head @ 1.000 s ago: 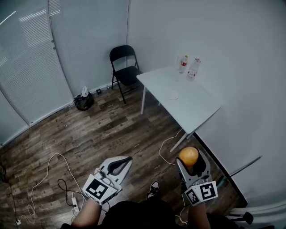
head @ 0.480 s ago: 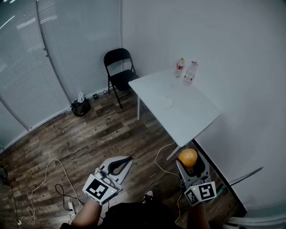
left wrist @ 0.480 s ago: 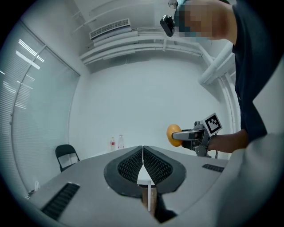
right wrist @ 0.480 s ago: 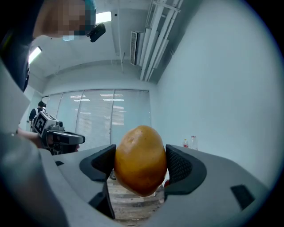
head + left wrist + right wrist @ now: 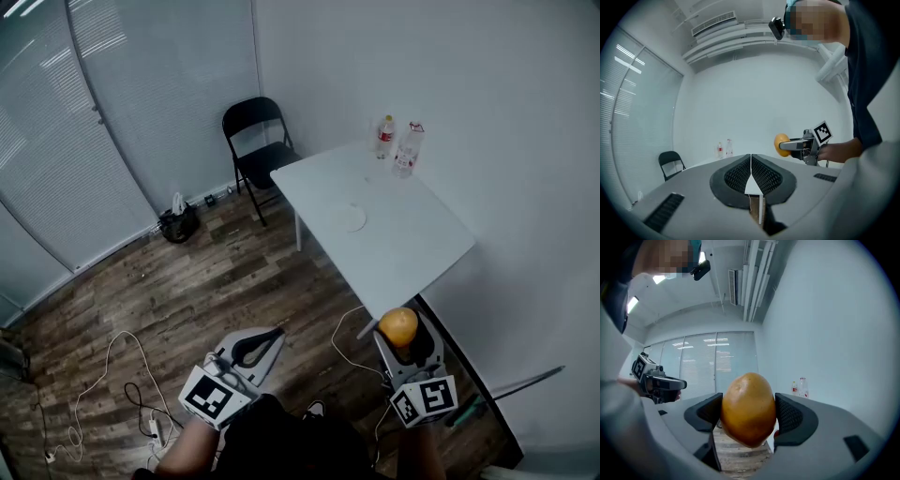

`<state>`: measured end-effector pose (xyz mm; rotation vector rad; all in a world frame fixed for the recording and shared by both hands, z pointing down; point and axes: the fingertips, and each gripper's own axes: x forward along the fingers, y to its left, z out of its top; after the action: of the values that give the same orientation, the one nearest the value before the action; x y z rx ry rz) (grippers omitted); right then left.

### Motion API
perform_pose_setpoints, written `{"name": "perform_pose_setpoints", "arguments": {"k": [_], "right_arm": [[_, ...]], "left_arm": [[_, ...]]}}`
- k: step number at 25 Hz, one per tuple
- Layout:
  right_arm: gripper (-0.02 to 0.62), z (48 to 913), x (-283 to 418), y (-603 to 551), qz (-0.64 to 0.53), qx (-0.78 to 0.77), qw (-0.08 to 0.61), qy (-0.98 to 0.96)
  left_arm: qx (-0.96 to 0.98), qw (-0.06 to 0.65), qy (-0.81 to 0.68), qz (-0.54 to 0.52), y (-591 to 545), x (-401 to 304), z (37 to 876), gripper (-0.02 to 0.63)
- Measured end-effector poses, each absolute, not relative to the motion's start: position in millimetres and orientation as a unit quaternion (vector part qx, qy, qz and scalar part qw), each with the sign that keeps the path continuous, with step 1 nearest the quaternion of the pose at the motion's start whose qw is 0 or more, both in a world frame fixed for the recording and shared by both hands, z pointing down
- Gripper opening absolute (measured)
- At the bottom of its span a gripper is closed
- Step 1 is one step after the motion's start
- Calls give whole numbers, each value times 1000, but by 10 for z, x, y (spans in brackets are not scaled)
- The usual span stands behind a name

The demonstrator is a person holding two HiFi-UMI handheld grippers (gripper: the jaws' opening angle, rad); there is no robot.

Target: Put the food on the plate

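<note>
Here, right gripper [image 5: 402, 339] forward, clasping fruit [image 5: 748, 414], perhaps a mango

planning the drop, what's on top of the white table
A round white plate and two plastic bottles. The orange fruit in the right gripper covers the near corner of the white table.

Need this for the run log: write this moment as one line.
right gripper: shut on food | left gripper: shut, empty | plate: on white table | food: not yet placed

Head view: we look steeply down, far above the tabletop [image 5: 394, 244]. Left gripper [image 5: 270, 336], right gripper [image 5: 398, 328] views: level, sharing its bottles [image 5: 398, 148].
</note>
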<state>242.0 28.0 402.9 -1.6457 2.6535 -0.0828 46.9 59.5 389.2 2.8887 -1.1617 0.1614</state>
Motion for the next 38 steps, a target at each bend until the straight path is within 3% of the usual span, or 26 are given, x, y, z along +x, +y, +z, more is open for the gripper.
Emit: {"name": "perform_pose_setpoints", "arguments": {"k": [17, 38], "right_arm": [[362, 4083, 2787, -802, -22, -580, -14, 814], [362, 4097, 1311, -3101, -8, -605, -76, 793]], "left_arm": [[948, 13, -315, 46, -756, 785, 3960, 25], [958, 40, -283, 28, -3266, -707, 4113, 25]]}}
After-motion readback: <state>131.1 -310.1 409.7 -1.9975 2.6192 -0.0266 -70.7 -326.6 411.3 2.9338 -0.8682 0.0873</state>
